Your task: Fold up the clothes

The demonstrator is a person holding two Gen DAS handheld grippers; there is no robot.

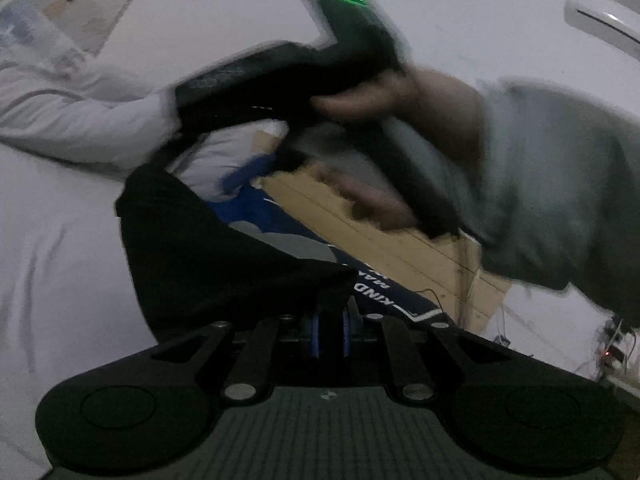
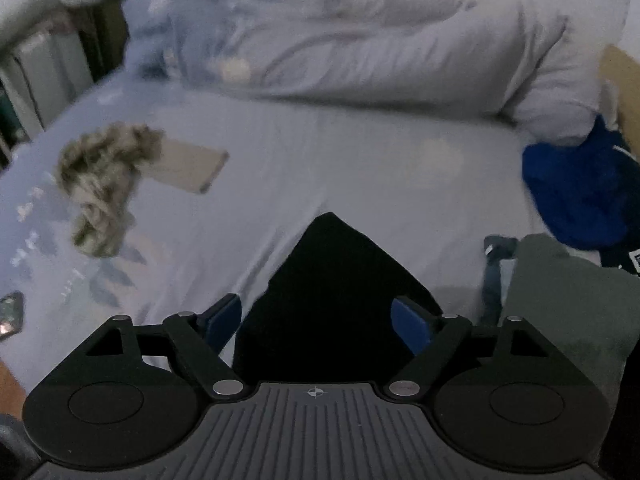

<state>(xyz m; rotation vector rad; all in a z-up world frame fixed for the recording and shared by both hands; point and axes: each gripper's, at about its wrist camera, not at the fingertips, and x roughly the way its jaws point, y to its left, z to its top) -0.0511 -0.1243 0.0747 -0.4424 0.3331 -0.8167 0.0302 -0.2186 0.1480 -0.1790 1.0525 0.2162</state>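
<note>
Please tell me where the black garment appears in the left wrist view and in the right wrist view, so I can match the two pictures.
Left wrist view: the black garment fills the lower centre-left, pinched in the shut left claw.
Right wrist view: it rises as a dark peak in the lower centre, between the open fingers of the right claw.
Shared landmark: the blue cloth beside the white bedsheet.

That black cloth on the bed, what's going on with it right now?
A person is folding a black garment on a bed using two hand-held grippers. The left hand-held gripper is shut on one part of the fabric. The right hand-held gripper is open, with a corner of the garment lying between its blue fingers. A blue garment waits at the side.
</note>
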